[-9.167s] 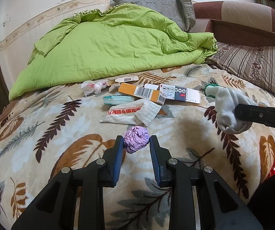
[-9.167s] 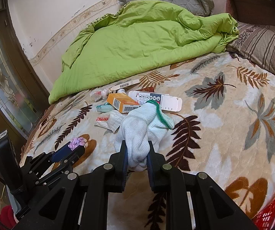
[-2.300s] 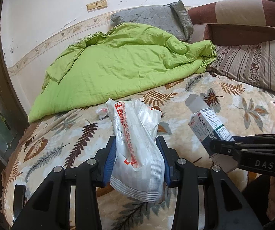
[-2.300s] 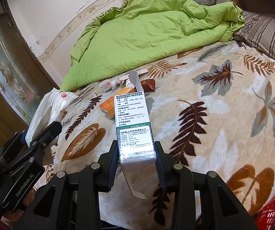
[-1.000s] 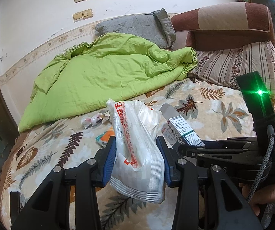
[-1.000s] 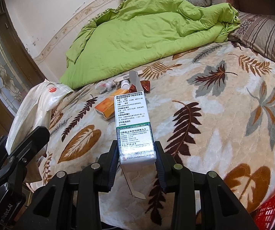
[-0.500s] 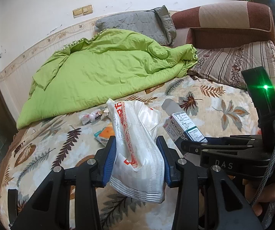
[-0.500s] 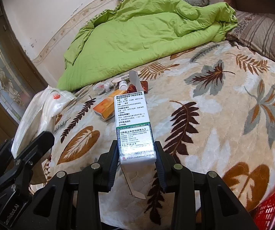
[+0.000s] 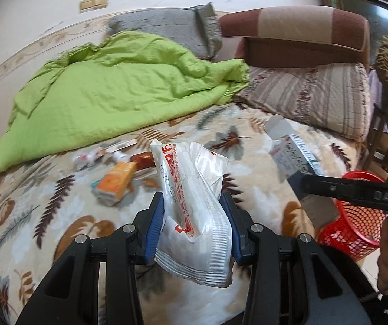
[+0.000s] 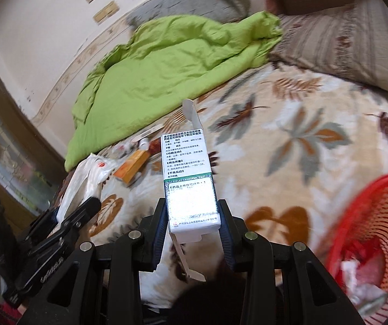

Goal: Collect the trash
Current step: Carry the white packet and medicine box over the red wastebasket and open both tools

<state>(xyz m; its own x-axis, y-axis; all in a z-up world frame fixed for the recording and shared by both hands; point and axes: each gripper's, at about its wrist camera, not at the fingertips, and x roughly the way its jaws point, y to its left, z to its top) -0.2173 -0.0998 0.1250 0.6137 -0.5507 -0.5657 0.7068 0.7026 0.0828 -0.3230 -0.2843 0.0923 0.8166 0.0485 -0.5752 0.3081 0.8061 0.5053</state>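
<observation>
Crinkled white plastic with red lettering fills the gap between the blue pads of the left gripper [image 9: 194, 219]: this is a flattened white-and-red plastic packet [image 9: 191, 203], pinched low on its body so that its open, torn top stands up and forward of the jaws while its ribbed sealed end hangs below them. The jaws are closed on it, and the grip across the flat sides looks chosen to keep the slippery film from sliding out. The right gripper [image 10: 192, 222] is likewise clamped shut, on a tall white cardboard medicine box with black print and a green band [image 10: 187, 178]; the box lies along the fingers, its end flap sticking up at the far tip and another flap dangling beneath the jaws, so the narrow sides take the squeeze. To the right of and below the right jaws sits a round red mesh plastic basket [image 10: 367, 216] with crumpled scraps already inside, which I judge to be the bin both pieces are bound for. Ahead of both jaws, on the leaf-patterned fleece blanket [image 9: 48, 216], more litter waits: an orange-and-white carton [image 9: 115, 182], and beyond it a cluster of small wrappers and a small bottle too blurred to sort out. Farther ahead lies a rumpled lime-green quilt [image 9: 107, 94]. Judging by this, the collecting is partway done, with both held items not yet dropped.
</observation>
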